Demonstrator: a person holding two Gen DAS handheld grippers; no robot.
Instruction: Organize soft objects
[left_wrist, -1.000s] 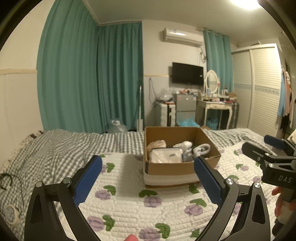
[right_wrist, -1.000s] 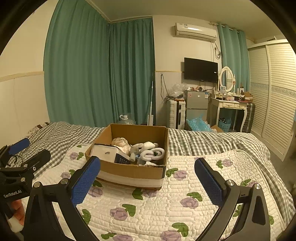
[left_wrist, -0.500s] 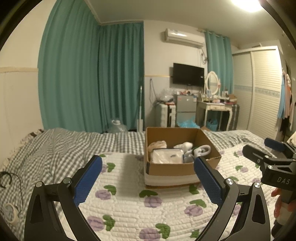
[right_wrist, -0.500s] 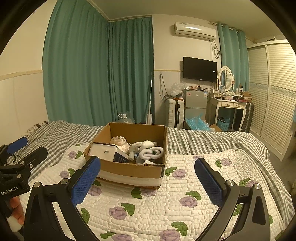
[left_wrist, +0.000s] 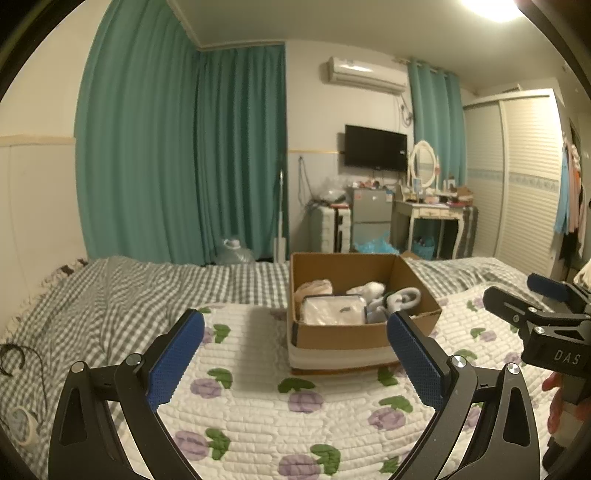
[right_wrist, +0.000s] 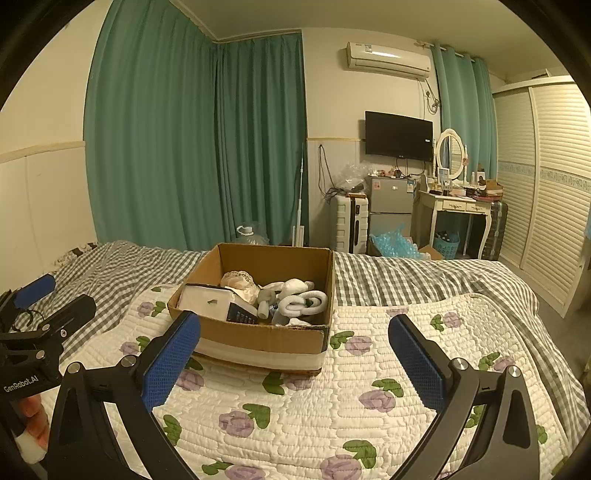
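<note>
Found the soft things (right_wrist: 291, 299) piled in an open cardboard box (right_wrist: 266, 338). Spotted a white looped plush toy (right_wrist: 306, 302) on the right side and a lacy beige lump (right_wrist: 240, 282) at the back. Made out a flat white packet (right_wrist: 205, 301) on the left, too, with something dark tucked beside it. Could not tell what the dark thing was.

Saw the box sitting on a white quilt with purple flowers (right_wrist: 295, 410), on top of a checked bed sheet (right_wrist: 406, 277). Saw no soft things lying loose on the quilt.

Held the left gripper (left_wrist: 295, 325) spread wide, with nothing between its blue pads. Held the right gripper (right_wrist: 293, 325) just as wide and just as bare. Kept both low over the quilt, side by side, pointing at the box.

Looked straight ahead to the box from both. Found it a bit to the right from the left gripper and a bit to the left from the right one, so about between the two. Could not say which was nearer.

Could fit a box packed and tidy. Could fit a box waiting to be sorted as well.
</note>
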